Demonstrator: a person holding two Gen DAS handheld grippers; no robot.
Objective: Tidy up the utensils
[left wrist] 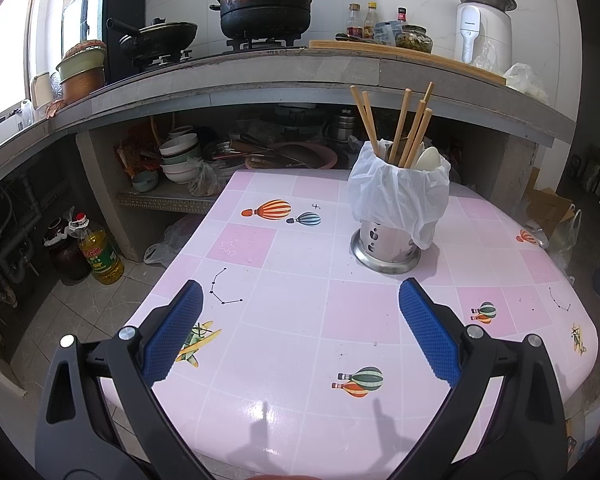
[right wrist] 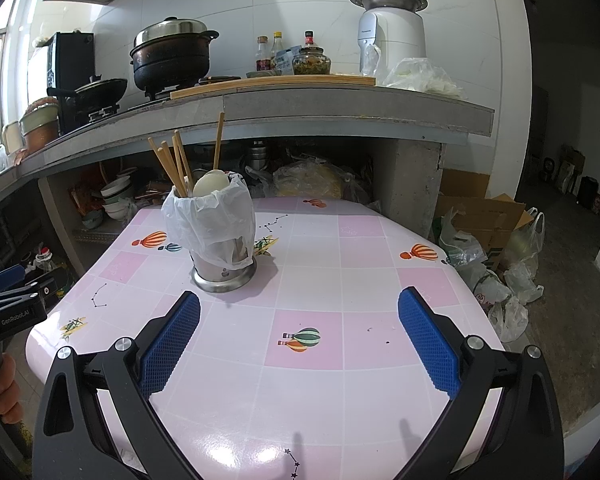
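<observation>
- Here, the left gripper (left wrist: pixel 300 332) has its jaws spread wide, holding and touching nothing, poised above the pink desk (left wrist: pixel 284 344).
- Likewise the right gripper (right wrist: pixel 299 334): jaws wide apart and empty, hanging over the desk's near edge.
- Ahead of both stands the steel holder (left wrist: pixel 386 248), upright on the desk, lined with a white bag (left wrist: pixel 396 196) draped over its rim, probably to keep the inside clean.
- The chopsticks (left wrist: pixel 400 128) and a pale spoon (right wrist: pixel 208 186) already stand in the holder, handles up and leaning on the rim.
- No loose utensils show on the desk, so I judge the sorting done or nearly so.
- Behind, the kitchen counter (right wrist: pixel 340 108) carries pots and bottles, well apart.
</observation>
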